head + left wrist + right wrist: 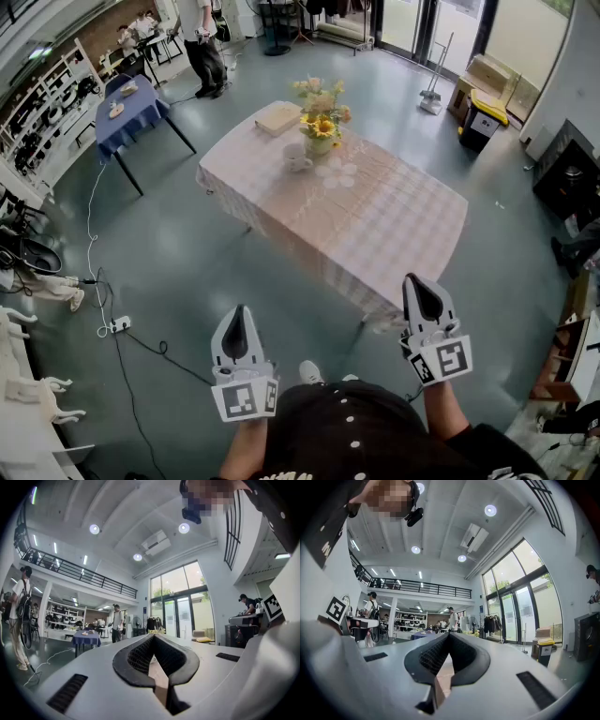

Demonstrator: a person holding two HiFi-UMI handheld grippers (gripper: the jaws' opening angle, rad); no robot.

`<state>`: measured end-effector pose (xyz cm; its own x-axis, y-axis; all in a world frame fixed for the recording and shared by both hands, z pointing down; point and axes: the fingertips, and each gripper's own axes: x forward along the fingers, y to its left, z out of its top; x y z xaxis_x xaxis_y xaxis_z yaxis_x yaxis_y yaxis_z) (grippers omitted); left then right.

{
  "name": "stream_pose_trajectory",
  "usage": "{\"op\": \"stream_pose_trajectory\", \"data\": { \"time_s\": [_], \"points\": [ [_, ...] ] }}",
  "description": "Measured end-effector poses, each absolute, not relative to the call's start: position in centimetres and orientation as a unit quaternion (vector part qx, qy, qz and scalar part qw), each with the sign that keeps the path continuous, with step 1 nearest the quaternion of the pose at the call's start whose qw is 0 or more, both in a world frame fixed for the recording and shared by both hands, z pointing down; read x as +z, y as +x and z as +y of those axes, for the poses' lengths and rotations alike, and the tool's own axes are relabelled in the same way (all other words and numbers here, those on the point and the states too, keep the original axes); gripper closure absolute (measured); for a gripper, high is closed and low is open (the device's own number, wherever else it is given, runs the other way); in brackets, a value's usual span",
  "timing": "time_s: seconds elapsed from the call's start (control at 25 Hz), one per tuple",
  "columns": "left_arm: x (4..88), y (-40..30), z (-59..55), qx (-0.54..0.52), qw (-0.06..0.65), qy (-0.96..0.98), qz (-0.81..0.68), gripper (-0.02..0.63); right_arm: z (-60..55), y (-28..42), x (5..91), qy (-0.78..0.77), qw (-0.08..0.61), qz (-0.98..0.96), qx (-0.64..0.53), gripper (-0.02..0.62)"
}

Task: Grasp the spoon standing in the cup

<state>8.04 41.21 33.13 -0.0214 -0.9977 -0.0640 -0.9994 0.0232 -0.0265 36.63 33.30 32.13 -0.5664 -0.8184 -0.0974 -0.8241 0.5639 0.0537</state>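
Holding both pairs of jaws pressed together with nothing between them, we stand with the left gripper (pixel 238 319) and the right gripper (pixel 415 286) carried about level in front of us. Each gripper's own view shows its tips meeting, on the left (pixel 153 637) and on the right (pixel 448 634), with only the room beyond.

Our landmark is the vase of flowers (pixel 320 131) on the table (pixel 394 234). The white cup (pixel 298 159) sits just beside the vase, on the side facing us and a little to its left. At this range we cannot make out the spoon itself; going by the task, it should stand roughly upright in that cup, its long axis vertical.

Both grippers are well apart from the vase, on our side of it, with open floor and the near part of the table between. The left gripper lines up more nearly with the cup, while the right sits farther off to the side, so we judge the left slightly better placed, though neither is close. Any grasp will first need the jaws parted and carried forward, then closed across the upright handle from the side.
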Motion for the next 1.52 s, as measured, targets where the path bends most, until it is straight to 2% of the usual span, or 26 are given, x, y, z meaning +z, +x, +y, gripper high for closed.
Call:
{"op": "stream_pose_trajectory", "data": {
  "time_s": [0.24, 0.48, 0.76, 1.28, 1.52],
  "points": [
    [33.2, 7.8, 41.0, 0.011, 0.029, -0.698, 0.716, 0.589, 33.1, 36.3, 32.0, -0.464, 0.033, 0.884, 0.048, 0.6],
    [33.1, 7.6, 41.0, 0.011, 0.028, -0.697, 0.717, 0.589, 33.4, 36.2, 31.2, -0.459, 0.064, 0.885, 0.045, 0.599],
    [33.2, 8.0, 40.9, 0.012, 0.029, -0.698, 0.715, 0.589, 33.3, 36.1, 31.9, -0.457, 0.054, 0.887, 0.041, 0.592],
    [33.1, 7.4, 40.7, 0.015, 0.028, -0.699, 0.714, 0.589, 33.1, 34.8, 31.9, -0.439, 0.051, 0.897, 0.026, 0.407],
    [33.5, 7.0, 40.3, 0.018, 0.018, -0.7, 0.714, 0.589, 32.8, 34.5, 31.7, -0.438, 0.061, 0.896, 0.023, 0.36]
  ]
}}
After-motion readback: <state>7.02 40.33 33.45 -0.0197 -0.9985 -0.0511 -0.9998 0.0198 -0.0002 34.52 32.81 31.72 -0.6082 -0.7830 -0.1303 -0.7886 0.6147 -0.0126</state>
